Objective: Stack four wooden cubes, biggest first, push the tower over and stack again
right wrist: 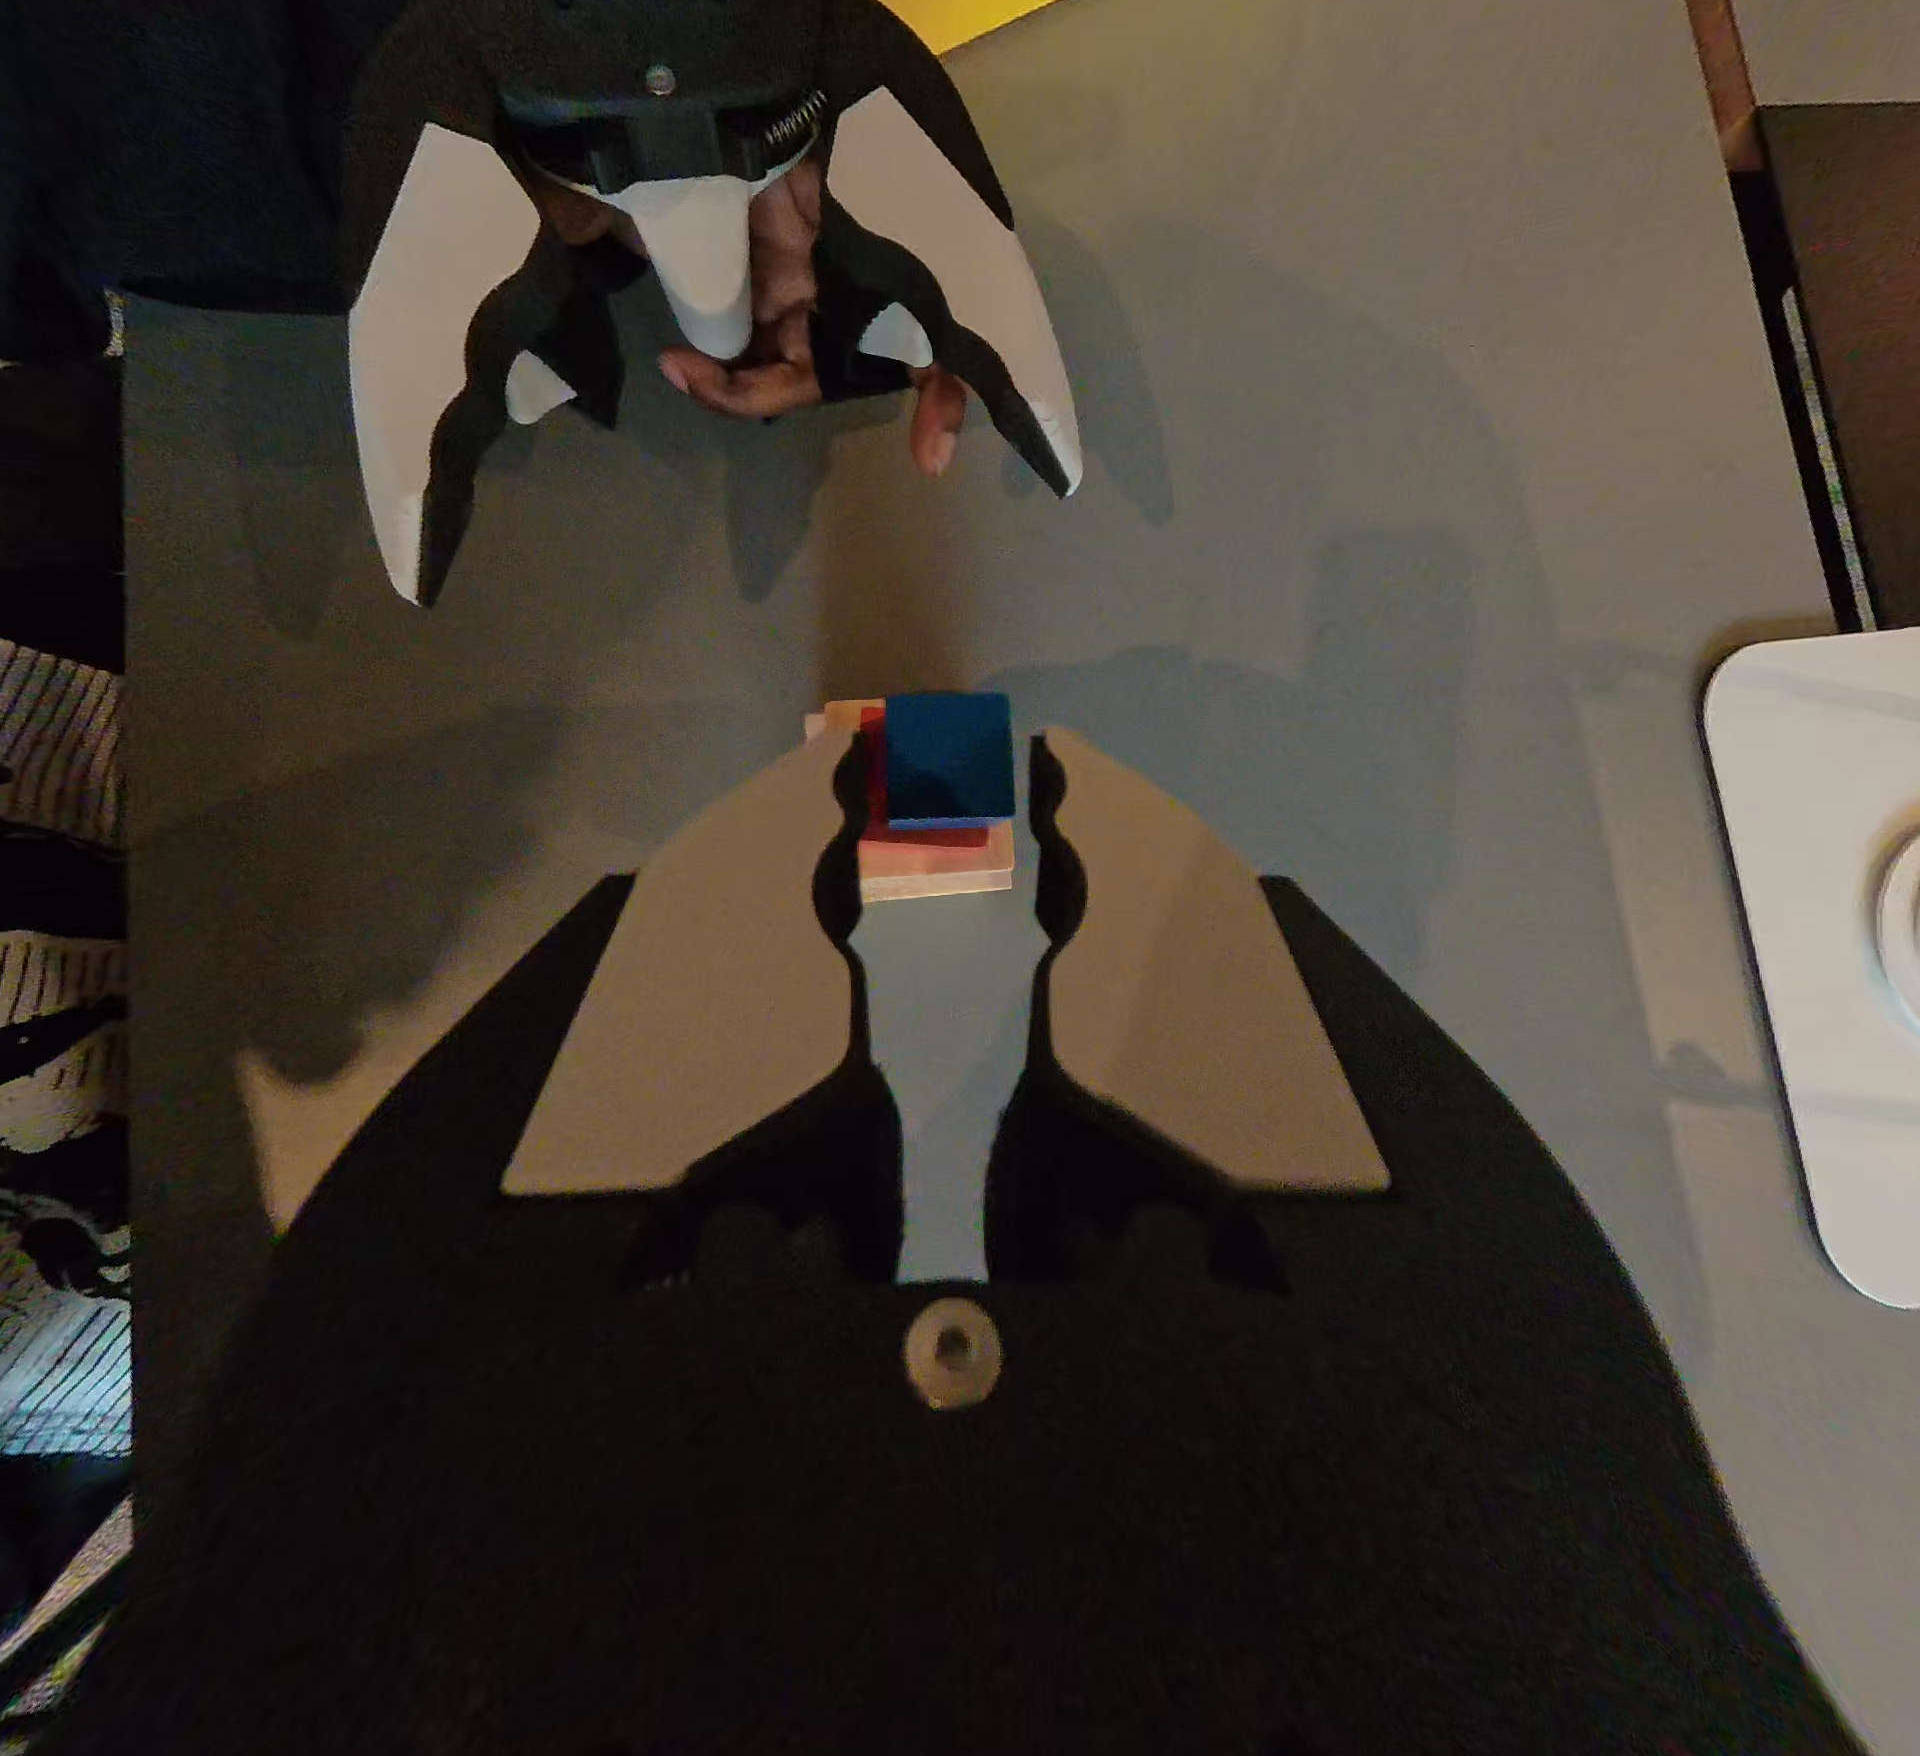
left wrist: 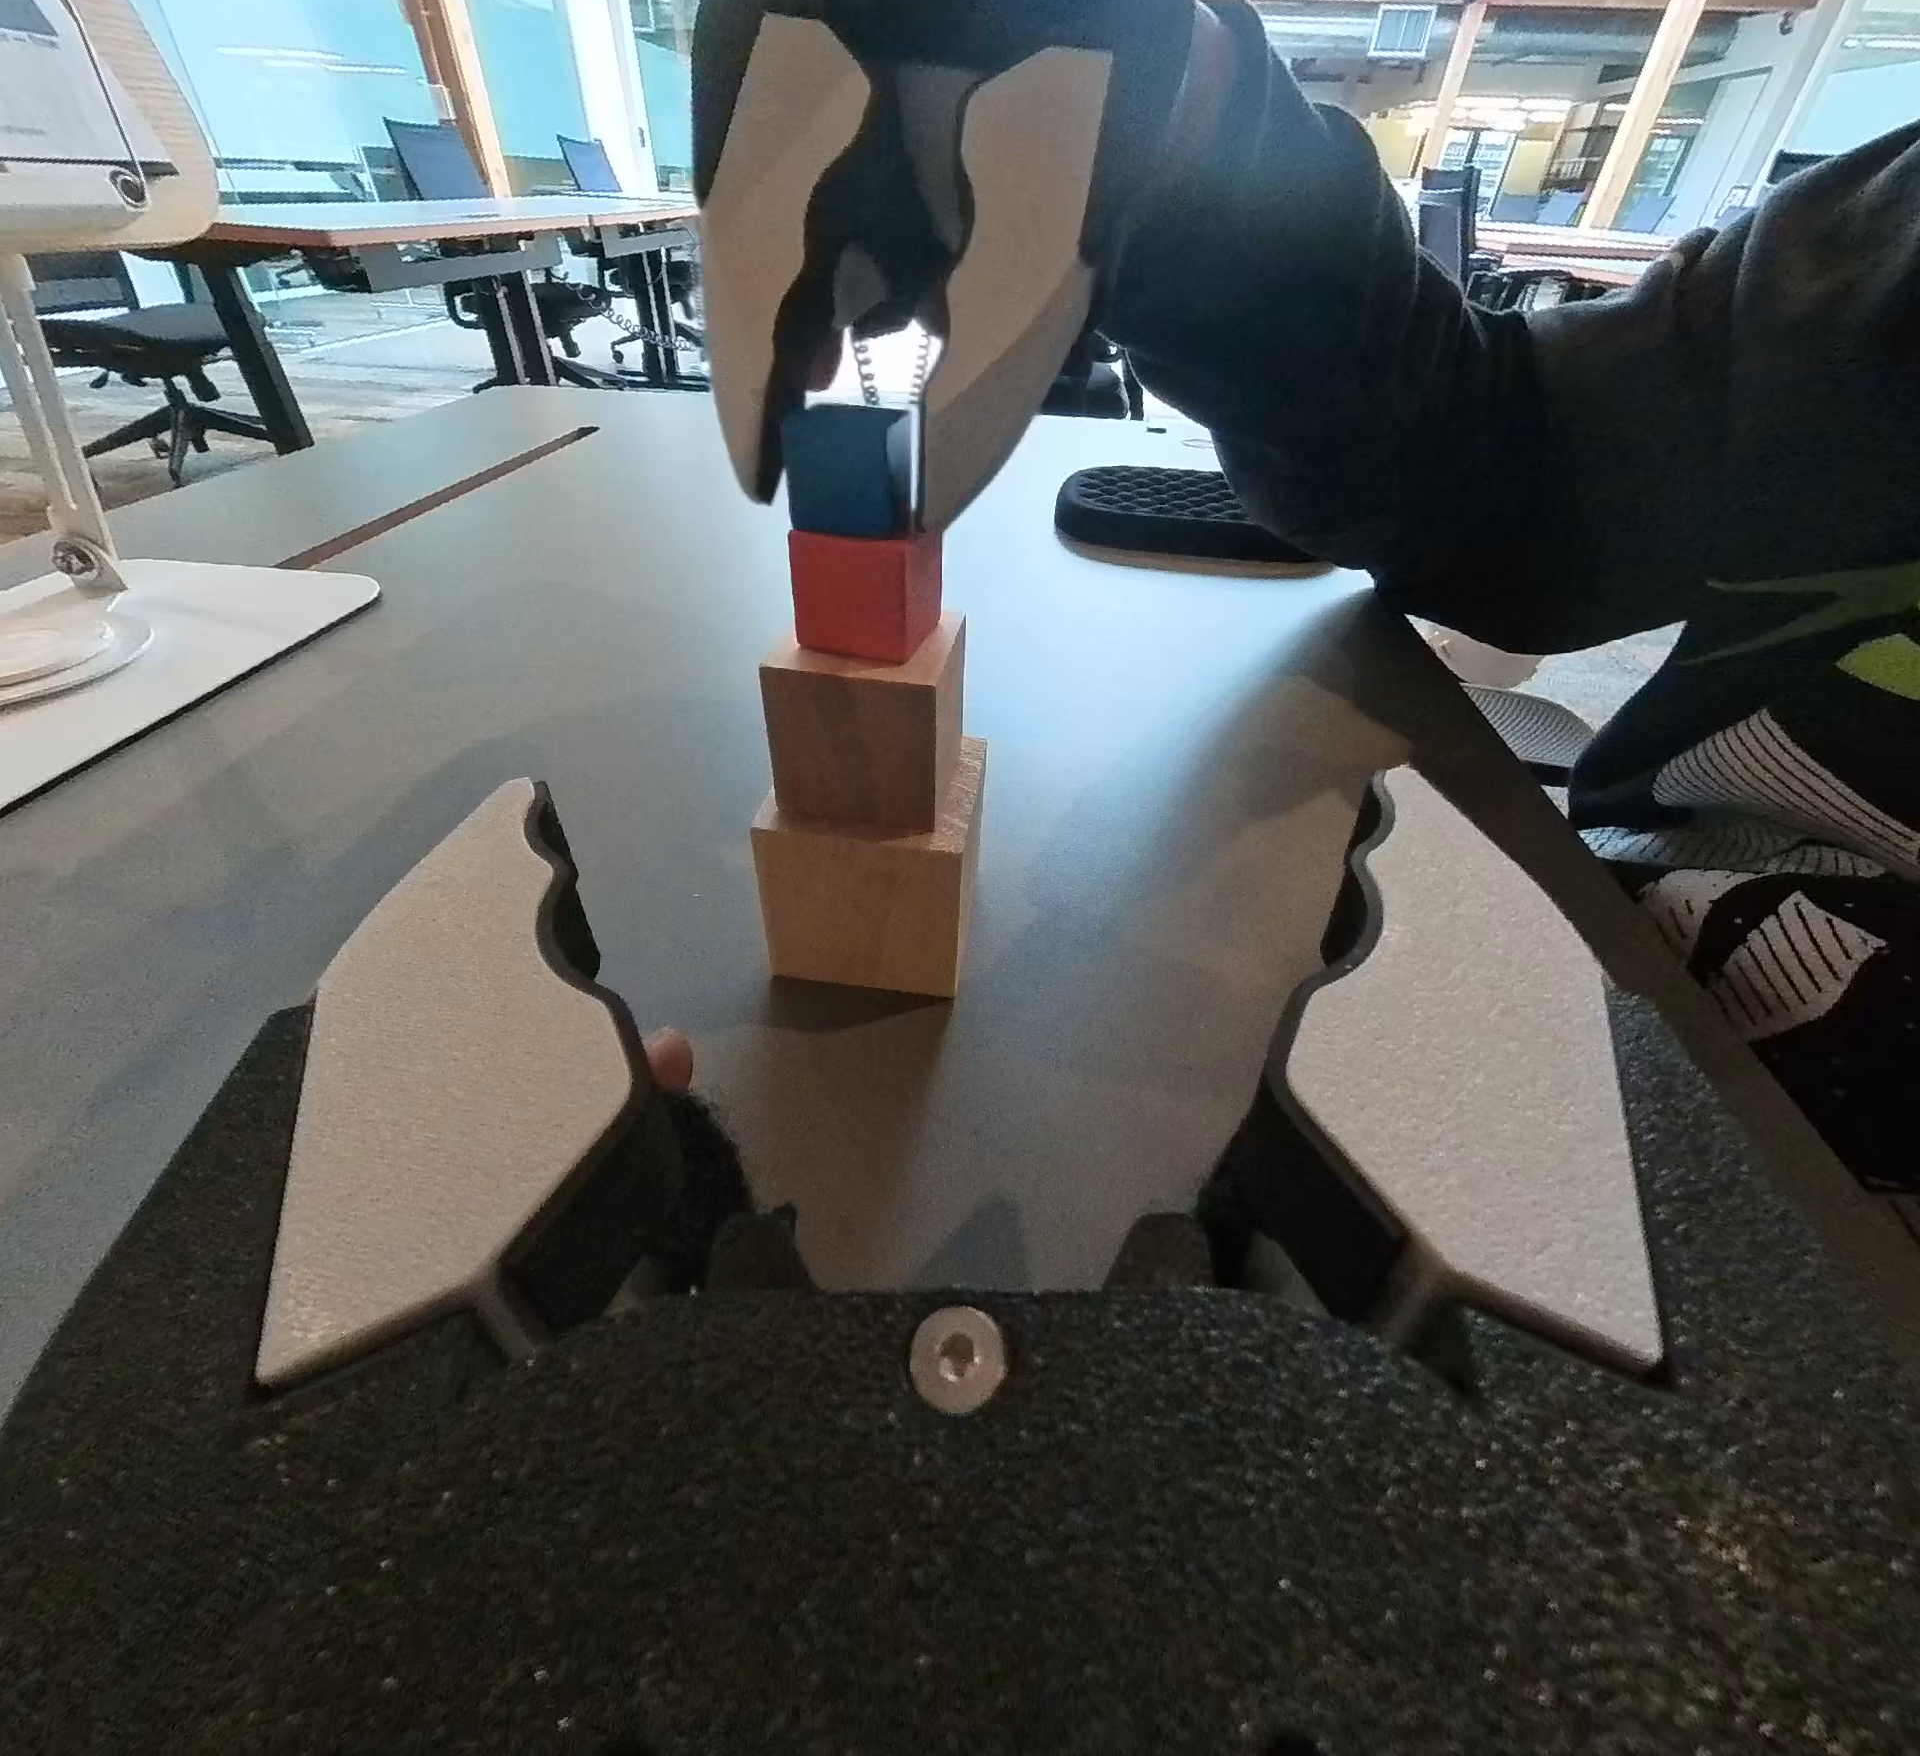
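Observation:
A four-cube tower stands on the dark table (left wrist: 468, 771): large light wooden cube (left wrist: 862, 906), smaller wooden cube (left wrist: 857, 740), red cube (left wrist: 868, 594), blue cube (left wrist: 842, 475) on top. My right gripper (left wrist: 847, 496) comes down from above and flanks the blue cube (right wrist: 951, 756). In the right wrist view, slim gaps show between its fingers (right wrist: 1132, 927) and the cube, which rests on the red cube (right wrist: 925, 839). My left gripper (left wrist: 956, 797) is wide open and empty, low on the table just in front of the tower; it also shows in the right wrist view (right wrist: 738, 537).
A white stand with a flat base (left wrist: 156, 626) sits at the left and shows in the right wrist view (right wrist: 1818, 927). A black mesh pad (left wrist: 1164, 511) lies behind the tower. The table edge (left wrist: 1507, 771) runs close on the right beside a person's dark sleeve (left wrist: 1351, 304).

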A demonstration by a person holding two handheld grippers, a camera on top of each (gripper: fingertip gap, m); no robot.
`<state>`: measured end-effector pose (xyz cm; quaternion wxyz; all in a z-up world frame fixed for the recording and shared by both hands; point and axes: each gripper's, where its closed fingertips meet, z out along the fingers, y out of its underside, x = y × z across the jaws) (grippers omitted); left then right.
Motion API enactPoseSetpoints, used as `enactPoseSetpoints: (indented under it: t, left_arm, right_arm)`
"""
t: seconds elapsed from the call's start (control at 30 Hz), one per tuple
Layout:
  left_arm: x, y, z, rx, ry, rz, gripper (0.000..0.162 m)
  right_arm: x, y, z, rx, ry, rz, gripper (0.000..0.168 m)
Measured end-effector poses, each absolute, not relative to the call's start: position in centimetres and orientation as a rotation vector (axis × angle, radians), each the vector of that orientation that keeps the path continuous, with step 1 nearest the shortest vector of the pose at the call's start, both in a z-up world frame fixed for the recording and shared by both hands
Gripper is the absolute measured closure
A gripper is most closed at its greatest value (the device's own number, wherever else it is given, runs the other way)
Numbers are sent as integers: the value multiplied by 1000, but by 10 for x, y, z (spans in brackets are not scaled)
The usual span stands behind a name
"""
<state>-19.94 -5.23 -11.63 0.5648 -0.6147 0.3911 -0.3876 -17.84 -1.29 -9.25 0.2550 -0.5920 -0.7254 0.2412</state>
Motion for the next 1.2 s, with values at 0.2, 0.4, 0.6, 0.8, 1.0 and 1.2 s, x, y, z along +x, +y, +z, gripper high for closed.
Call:
enactPoseSetpoints:
  t: [0.2,0.4,0.6,0.8,1.0,1.2]
  left_arm:
    - [-199,-53,-117,-1447,927,-911,25]
    - [-199,-52,-116,-1443,920,-905,26]
    - [-200,-52,-116,-1443,915,-906,26]
    - [-199,-52,-117,-1446,925,-905,28]
    - [-200,-52,-116,-1444,916,-907,31]
    - [-201,-51,-116,-1447,904,-909,34]
  right_arm:
    - [-176,-16,-91,-1605,-1975,657,133]
    - [-174,-20,-78,-1566,-1935,677,129]
    - [-153,-24,-65,-1518,-1868,656,120]
    - [-122,-21,-68,-1486,-1757,740,105]
    - [-93,-21,-84,-1394,-1694,854,61]
    - [-73,-16,-105,-1241,-1604,938,21]
